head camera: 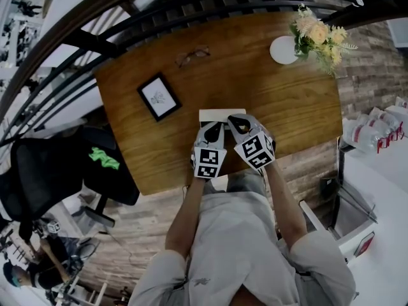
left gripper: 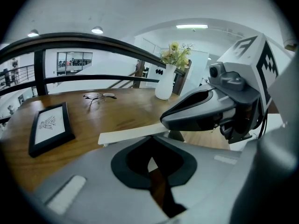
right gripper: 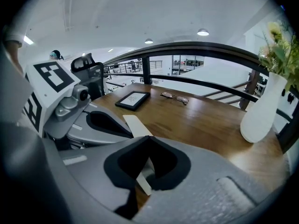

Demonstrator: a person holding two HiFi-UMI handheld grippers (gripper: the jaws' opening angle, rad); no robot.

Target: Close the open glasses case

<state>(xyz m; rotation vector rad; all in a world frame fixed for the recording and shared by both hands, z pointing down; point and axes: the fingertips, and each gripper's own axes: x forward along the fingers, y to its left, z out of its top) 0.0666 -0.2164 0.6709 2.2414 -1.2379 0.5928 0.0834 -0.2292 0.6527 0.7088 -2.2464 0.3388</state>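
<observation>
Our right tool fills the bottom of the shot, jaw tips meeting. A pale strip of the case shows through the hollow between the jaws and again just past the tips. On the left we've got the left tool, its cube up high, nosed right against that same case. Out on the wooden surface lies a black frame, with glasses just beside it. A white vase with flowers stands well apart at the right. A dark railing curves behind, and there's a chair far left.
</observation>
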